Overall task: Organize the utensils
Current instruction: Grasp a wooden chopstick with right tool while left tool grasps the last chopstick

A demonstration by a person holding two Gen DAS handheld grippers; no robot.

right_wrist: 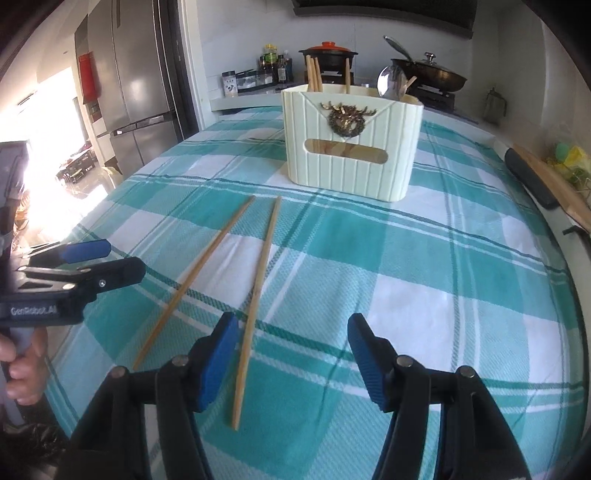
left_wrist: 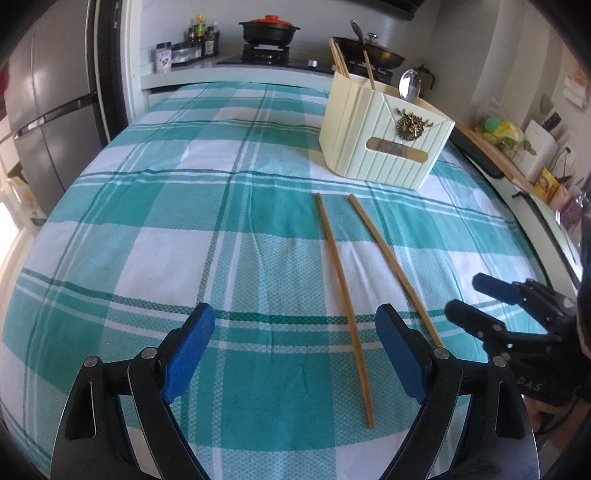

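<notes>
Two loose wooden chopsticks lie side by side on the teal and white checked cloth (left_wrist: 147, 240). In the left wrist view the left chopstick (left_wrist: 343, 295) runs just inside the right finger of my open left gripper (left_wrist: 295, 310), and the other chopstick (left_wrist: 391, 266) passes behind that finger. A cream utensil holder (left_wrist: 384, 144) stands beyond them with chopsticks (left_wrist: 340, 59) and a spoon (left_wrist: 409, 85) upright in it. In the right wrist view my right gripper (right_wrist: 293, 319) is open and empty, with one chopstick (right_wrist: 261, 280) beside its left finger and the second chopstick (right_wrist: 194, 282) further left. The holder (right_wrist: 351, 155) is straight ahead.
Each gripper shows in the other's view: right gripper (left_wrist: 465, 293), left gripper (right_wrist: 122, 256) with a hand (right_wrist: 22, 365) on its grip. Behind the table are a stove with a black pot (left_wrist: 269, 29), a wok (left_wrist: 369, 51) and a fridge (left_wrist: 48, 110). A black bar (right_wrist: 528, 177) lines the right edge.
</notes>
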